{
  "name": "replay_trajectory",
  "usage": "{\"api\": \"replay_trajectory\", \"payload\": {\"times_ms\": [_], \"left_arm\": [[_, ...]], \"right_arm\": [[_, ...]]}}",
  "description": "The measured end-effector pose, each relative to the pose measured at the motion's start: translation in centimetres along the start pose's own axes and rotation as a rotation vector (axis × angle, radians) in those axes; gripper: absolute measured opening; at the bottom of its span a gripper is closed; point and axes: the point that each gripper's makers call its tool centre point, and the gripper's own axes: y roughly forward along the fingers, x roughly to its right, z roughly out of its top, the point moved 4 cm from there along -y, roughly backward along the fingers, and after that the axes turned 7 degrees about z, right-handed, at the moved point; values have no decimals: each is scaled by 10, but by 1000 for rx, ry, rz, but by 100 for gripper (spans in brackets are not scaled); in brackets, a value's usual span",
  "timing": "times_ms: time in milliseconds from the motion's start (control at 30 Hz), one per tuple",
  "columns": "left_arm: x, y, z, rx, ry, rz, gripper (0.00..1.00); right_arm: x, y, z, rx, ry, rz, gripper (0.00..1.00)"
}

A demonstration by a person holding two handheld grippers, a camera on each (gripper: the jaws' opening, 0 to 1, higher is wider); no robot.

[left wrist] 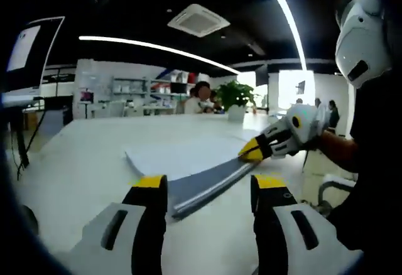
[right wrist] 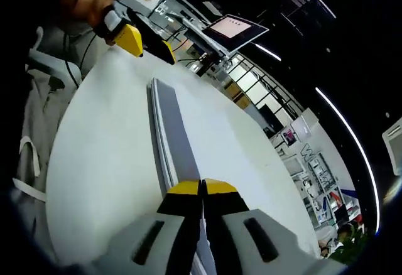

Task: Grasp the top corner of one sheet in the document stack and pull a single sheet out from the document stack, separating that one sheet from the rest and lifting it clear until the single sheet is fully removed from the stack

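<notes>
A thin document stack (left wrist: 204,190) lies on the white table (left wrist: 81,174), grey along its edge. The near end of the stack lies between the yellow tips of my left gripper (left wrist: 210,184), which stands open and touches nothing. My right gripper (left wrist: 249,152) comes in from the right, shut on the far corner of the top sheet (left wrist: 179,156), whose white surface rises slightly off the stack. In the right gripper view the stack (right wrist: 169,124) runs away from my shut right gripper (right wrist: 202,188) toward the open left gripper (right wrist: 151,48).
A potted plant (left wrist: 235,99) stands at the table's far end, with seated people behind it. A monitor (left wrist: 31,55) stands at the left. A person's dark body (left wrist: 377,162) and a chair (left wrist: 330,190) are at the right edge.
</notes>
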Motion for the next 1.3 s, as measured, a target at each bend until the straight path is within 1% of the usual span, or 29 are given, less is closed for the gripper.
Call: {"api": "replay_trajectory", "payload": {"times_ms": [67, 133, 200, 233, 300, 433, 467, 533, 567, 633, 767, 867, 1033, 1100, 1300], "left_arm": [[1, 0, 2, 5, -9, 0, 62], [-1, -1, 2, 14, -12, 4, 60], [-6, -3, 3, 21, -6, 30, 58], [-8, -4, 3, 24, -1, 39, 57], [-11, -6, 3, 16, 7, 55, 57], [-11, -9, 3, 11, 22, 55, 58], [-11, -9, 3, 21, 15, 52, 58], [-10, -9, 4, 41, -23, 44, 58], [-10, -9, 4, 41, -32, 42, 58], [-11, -8, 3, 35, -34, 43, 58], [-10, -6, 0, 18, -8, 42, 57], [-11, -5, 0, 13, -10, 39, 58], [-13, -2, 0, -8, 17, 49, 58], [-14, -1, 1, -6, 15, 48, 58], [-13, 0, -1, -12, 13, 39, 58]], "right_arm": [[3, -2, 1, 0, -3, 2, 2], [7, -6, 3, 8, 10, 1, 2], [10, -10, 4, 28, 38, 12, 2], [10, -11, 7, 58, 70, 30, 2], [15, -18, 10, 103, 130, 42, 2], [26, -31, 16, 157, 227, 59, 2], [29, -34, 17, 170, 254, 66, 2], [36, -41, 20, 197, 299, 68, 2], [40, -45, 21, 209, 323, 71, 2], [47, -52, 25, 235, 371, 71, 2], [58, -67, 33, 299, 456, 83, 2], [64, -76, 36, 330, 513, 91, 2], [76, -92, 39, 379, 613, 95, 2], [80, -98, 39, 392, 645, 99, 2], [92, -117, 42, 432, 684, 98, 2]]}}
